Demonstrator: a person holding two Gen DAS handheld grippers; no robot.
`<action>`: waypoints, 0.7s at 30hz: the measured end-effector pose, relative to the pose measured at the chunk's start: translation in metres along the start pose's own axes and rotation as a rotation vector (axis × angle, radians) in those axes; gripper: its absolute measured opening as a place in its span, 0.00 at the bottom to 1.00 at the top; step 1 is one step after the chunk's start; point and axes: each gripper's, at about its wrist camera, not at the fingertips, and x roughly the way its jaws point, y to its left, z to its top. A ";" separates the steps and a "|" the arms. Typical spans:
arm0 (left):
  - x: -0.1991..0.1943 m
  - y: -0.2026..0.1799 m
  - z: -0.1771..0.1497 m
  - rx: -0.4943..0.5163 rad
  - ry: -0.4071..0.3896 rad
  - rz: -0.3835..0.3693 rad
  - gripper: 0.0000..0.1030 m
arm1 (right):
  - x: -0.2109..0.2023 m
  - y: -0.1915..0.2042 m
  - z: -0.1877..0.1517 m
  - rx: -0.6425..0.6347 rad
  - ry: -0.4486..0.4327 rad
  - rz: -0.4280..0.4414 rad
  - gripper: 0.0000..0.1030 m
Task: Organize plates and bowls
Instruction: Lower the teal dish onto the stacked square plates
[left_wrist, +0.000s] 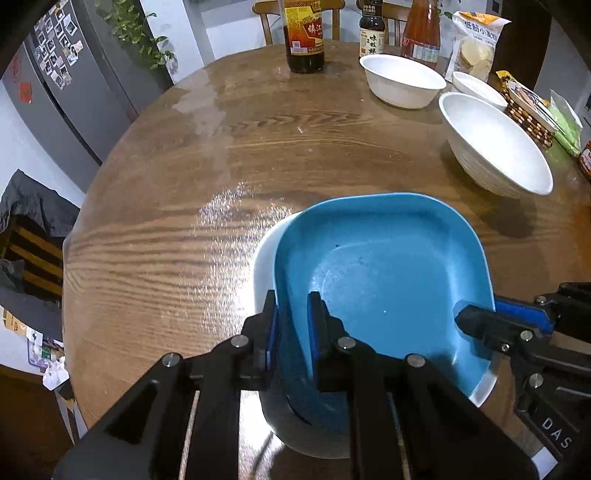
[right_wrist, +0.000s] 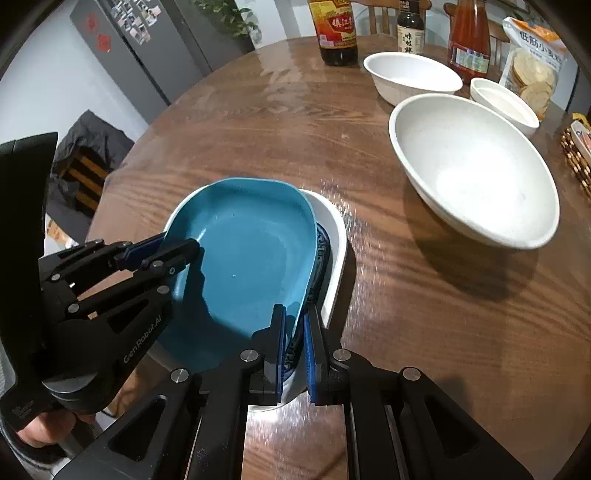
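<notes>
- The blue plate (left_wrist: 384, 280) (a deep, square-cornered one) sits tilted inside a white dish (left_wrist: 264, 258) near the edge of the round wooden table (left_wrist: 184, 166) closest to both cameras.
- The left gripper (left_wrist: 292, 325) grips the plate's left rim, one finger (left_wrist: 269, 325) outside the wall and one inside, fingers narrow and pressed on it.
- The right gripper (right_wrist: 293, 332) pinches the plate's right rim in the same way, its blue pads (right_wrist: 314, 354) close together on the wall.
- In the right wrist view a blue-and-white patterned dish (right_wrist: 323, 251) shows between the blue plate and the white dish wall, nested under the plate.
- A large white bowl (right_wrist: 476, 166) stands well apart toward the table's right side; behind it a white oblong bowl (right_wrist: 412, 75) and a smaller white bowl (right_wrist: 504, 103) stand near the far edge.
- Along the far edge stand a dark vinegar bottle (right_wrist: 336, 33), a small soy sauce bottle (right_wrist: 410, 33), a red sauce bottle (right_wrist: 469, 40) and a bag of crackers (right_wrist: 533, 70).
- A woven basket (left_wrist: 528, 110) sits at the right edge.
- A grey fridge (left_wrist: 70, 74) with photos stands beyond the table's left edge.
</notes>
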 end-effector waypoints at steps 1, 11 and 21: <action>0.001 0.001 0.002 -0.003 -0.003 0.000 0.13 | 0.001 0.000 0.003 -0.002 -0.002 -0.001 0.10; 0.015 0.010 0.027 -0.025 -0.008 0.015 0.13 | 0.006 0.001 0.024 -0.033 -0.030 -0.021 0.10; 0.024 0.016 0.043 -0.029 0.009 0.017 0.15 | 0.009 0.002 0.026 -0.042 -0.021 -0.035 0.10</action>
